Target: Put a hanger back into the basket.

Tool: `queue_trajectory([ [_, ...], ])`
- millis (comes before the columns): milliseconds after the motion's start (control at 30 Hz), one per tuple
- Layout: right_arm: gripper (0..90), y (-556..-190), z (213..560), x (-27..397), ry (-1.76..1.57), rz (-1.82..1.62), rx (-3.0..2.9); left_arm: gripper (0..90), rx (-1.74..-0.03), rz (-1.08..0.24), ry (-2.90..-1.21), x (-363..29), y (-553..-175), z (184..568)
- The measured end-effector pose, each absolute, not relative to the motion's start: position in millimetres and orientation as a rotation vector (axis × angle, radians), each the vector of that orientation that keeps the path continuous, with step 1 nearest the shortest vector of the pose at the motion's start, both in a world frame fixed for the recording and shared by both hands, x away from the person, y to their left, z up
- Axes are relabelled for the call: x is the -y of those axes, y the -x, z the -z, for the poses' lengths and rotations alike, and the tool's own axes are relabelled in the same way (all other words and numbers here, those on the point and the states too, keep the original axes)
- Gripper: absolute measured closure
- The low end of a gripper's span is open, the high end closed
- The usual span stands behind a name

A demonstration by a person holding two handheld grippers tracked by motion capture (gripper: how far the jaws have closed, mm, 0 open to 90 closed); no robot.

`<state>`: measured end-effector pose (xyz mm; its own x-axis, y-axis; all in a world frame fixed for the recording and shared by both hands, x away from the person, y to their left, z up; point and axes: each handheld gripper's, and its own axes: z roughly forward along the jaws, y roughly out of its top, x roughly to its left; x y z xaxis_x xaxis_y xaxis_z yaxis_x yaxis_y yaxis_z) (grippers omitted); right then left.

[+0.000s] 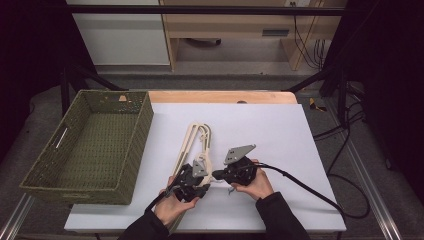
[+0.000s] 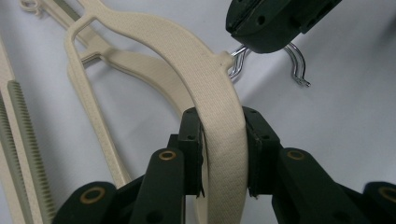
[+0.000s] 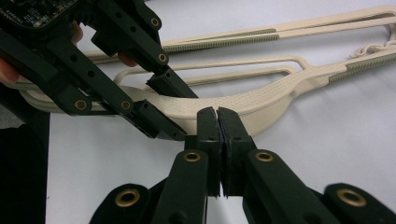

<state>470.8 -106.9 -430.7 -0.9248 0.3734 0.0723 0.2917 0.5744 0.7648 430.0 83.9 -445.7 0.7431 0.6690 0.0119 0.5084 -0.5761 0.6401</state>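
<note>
Two cream plastic hangers (image 1: 192,142) lie on the white table top (image 1: 280,130). In the left gripper view the upper hanger (image 2: 205,70) runs between the jaws of my left gripper (image 2: 223,140), which is shut on its curved shoulder. My right gripper (image 2: 264,28) sits over the hanger's metal hook (image 2: 299,65), whose wire comes out on both sides of its jaws. In the right gripper view my right gripper (image 3: 217,116) stands shut, jaws pressed together, right in front of the hanger (image 3: 261,100). My left gripper (image 3: 166,105) clamps that hanger just to its left. The second hanger (image 3: 280,32) lies behind.
A green woven basket (image 1: 145,130) stands at the table's left, against the white top's edge. Cables (image 1: 310,187) trail from my right gripper toward the right edge. A wooden strip (image 1: 220,96) runs along the back of the table.
</note>
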Motion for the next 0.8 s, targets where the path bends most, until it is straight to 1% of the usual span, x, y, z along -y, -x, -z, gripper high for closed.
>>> queue_trajectory([
  [133, 87.6, -469.2, 425.5, 109.1, -0.564, -1.319, -2.688, 72.4, -0.898, -0.334, -2.305, -85.3, -427.6, 442.3],
  [233, 84.3, -465.7, 410.5, 117.3, -0.568, -1.412, -2.614, 72.7, -0.903, -0.33, -2.304, -87.8, -426.1, 440.2],
  [367, 76.1, -457.8, 387.6, 132.8, -0.588, -1.474, -2.496, 73.2, -0.924, -0.332, -2.302, -91.3, -423.0, 435.7],
  [433, 68.9, -453.3, 376.5, 142.3, -0.611, -1.49, -2.419, 73.5, -0.931, -0.332, -2.299, -94.8, -421.8, 431.8],
  [467, 63.7, -451.6, 372.7, 146.4, -0.626, -1.496, -2.383, 73.7, -0.939, -0.329, -2.291, -96.0, -421.1, 430.2],
  [500, 60.8, -450.4, 370.3, 149.5, -0.638, -1.5, -2.357, 73.9, -0.947, -0.331, -2.285, -98.7, -420.0, 427.0],
  [533, 54.3, -448.7, 367.4, 154.9, -0.663, -1.506, -2.319, 74.1, -0.952, -0.333, -2.282, -101.2, -419.3, 424.6],
  [567, 51.4, -447.9, 366.1, 159.4, -0.687, -1.512, -2.287, 74.3, -0.962, -0.339, -2.276, -105.0, -418.3, 420.8],
  [633, 40.8, -446.3, 365.6, 169.8, -0.75, -1.524, -2.231, 74.8, -0.969, -0.342, -2.268, -108.8, -417.4, 417.3],
  [700, 36.6, -445.0, 366.7, 175.9, -0.79, -1.527, -2.195, 75.2, -0.981, -0.348, -2.255, -113.5, -416.2, 412.8],
  [800, 28.0, -442.1, 370.7, 187.3, -0.86, -1.539, -2.142, 76.0, -0.992, -0.363, -2.248, -120.7, -414.6, 406.5],
])
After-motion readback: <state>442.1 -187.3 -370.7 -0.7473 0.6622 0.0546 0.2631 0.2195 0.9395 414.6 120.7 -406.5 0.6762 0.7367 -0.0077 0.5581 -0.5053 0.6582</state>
